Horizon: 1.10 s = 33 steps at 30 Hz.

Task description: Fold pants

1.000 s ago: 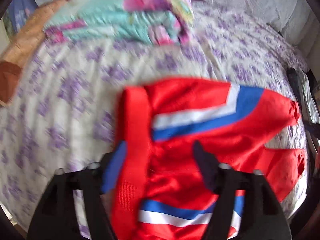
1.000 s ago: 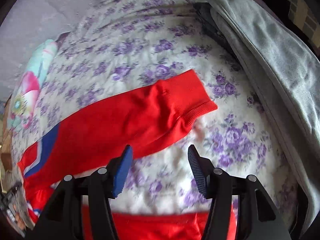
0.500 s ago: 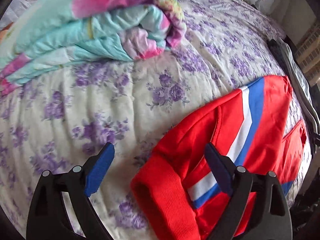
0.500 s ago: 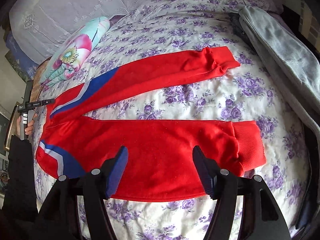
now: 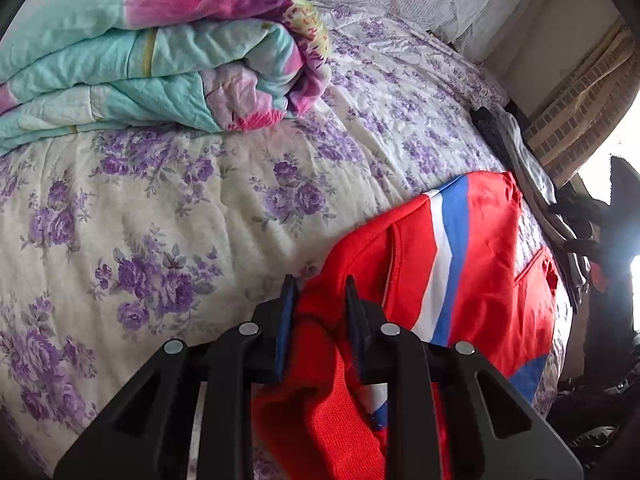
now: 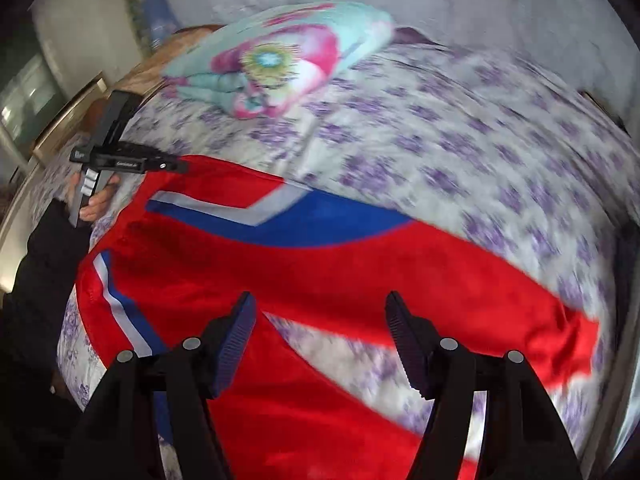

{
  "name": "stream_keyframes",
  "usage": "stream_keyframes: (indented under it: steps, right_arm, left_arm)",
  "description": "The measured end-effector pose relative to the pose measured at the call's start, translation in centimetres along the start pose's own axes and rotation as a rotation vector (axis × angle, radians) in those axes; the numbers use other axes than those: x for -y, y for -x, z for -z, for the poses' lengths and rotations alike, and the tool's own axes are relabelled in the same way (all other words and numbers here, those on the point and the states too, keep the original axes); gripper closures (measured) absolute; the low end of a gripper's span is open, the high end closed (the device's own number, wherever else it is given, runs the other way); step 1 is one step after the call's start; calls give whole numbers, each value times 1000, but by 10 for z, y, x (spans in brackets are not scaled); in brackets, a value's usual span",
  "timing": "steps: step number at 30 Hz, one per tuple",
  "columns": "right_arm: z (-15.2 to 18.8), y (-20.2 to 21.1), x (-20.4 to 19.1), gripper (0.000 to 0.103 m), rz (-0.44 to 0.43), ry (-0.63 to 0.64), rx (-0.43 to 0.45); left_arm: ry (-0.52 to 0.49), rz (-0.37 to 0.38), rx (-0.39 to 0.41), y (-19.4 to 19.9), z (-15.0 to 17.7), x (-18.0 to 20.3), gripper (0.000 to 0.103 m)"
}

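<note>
The red pants (image 6: 320, 276) lie spread across the floral bed (image 5: 168, 208), legs apart. The left claw (image 5: 318, 312) pinches the ribbed waistband corner. The right claw (image 6: 320, 340) hovers above the crotch, fingers spread wide, gripping nothing.

- The pants (image 5: 476, 264) are showing as soft matt red cloth, ribbed knit at the waistband.
- The left gripper (image 5: 318, 312) is looking like matt black plastic with shiny metal rivets and blue ridged pads (image 5: 286, 332).
- The bedspread (image 5: 168, 216) is appearing as quilted, lightly crinkled floral cloth.
- The folded quilt (image 5: 152, 52) is reading as wrinkled printed cotton.
</note>
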State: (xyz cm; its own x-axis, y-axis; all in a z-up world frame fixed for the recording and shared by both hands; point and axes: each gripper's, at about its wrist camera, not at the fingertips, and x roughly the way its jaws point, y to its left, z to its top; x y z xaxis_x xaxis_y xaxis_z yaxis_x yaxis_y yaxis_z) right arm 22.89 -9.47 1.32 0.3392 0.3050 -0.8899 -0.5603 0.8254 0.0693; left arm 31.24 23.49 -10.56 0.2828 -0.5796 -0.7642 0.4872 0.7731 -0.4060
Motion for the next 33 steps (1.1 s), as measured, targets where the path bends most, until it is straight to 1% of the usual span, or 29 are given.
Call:
stream_keyframes:
  steps: [1,3,4,6,10,13,15,17,18,19,21,22,24,26,32,33]
  right_arm:
    - [-20,-14,-5,36,-23,45,-17]
    - [-56,-38,-11,36,-86,81,-48]
    - [-68,-50,-12,38,-109,95,-73]
    - [-89,-72,-13,39,-109,144,-119]
    - [-109,-110,-15,39,-133,212,-216]
    - [-116,-131,-7,39,-165,234,-257]
    - [-118,-147,-1,39,-228,229,-307]
    - [-112,-161,-1,39,-300,240,-383]
    - [-108,-163,-4,39,-314,262,-395]
    - [-106,-163,-7,40,-319,286,-384]
    - [-104,-159,-9,75,-369,279,-363]
    - [-104,-156,-9,97,-384,263,-354]
    - [-101,-142,-16,97,-333,300,-294]
    - [-98,-134,-22,98,-290,316,-268]
    - [-95,-118,-26,97,-197,232,-221]
    - [-95,-115,-22,97,-177,224,-211]
  left_arm:
    - [-1,8,7,3,-1,-3,81]
    - [-1,19,21,5,-1,-3,81]
    - [-1,22,23,5,-3,-4,81]
    - [0,24,26,11,0,-9,81]
    - [10,53,43,15,1,-13,81]
    - [2,63,59,17,3,-11,81]
    - [-11,67,75,20,4,-9,81]
    - [-19,73,89,23,4,-7,81]
    - [-19,76,91,23,4,-7,81]
    - [-17,72,89,23,4,-7,81]
    - [-16,64,82,20,3,-8,81]
    - [-16,57,79,19,2,-7,81]
    - [-14,42,80,17,1,-6,81]
    - [-13,44,92,20,1,-6,81]
    - [-57,-3,126,26,0,7,81]
    - [-56,-11,127,26,-1,9,81]
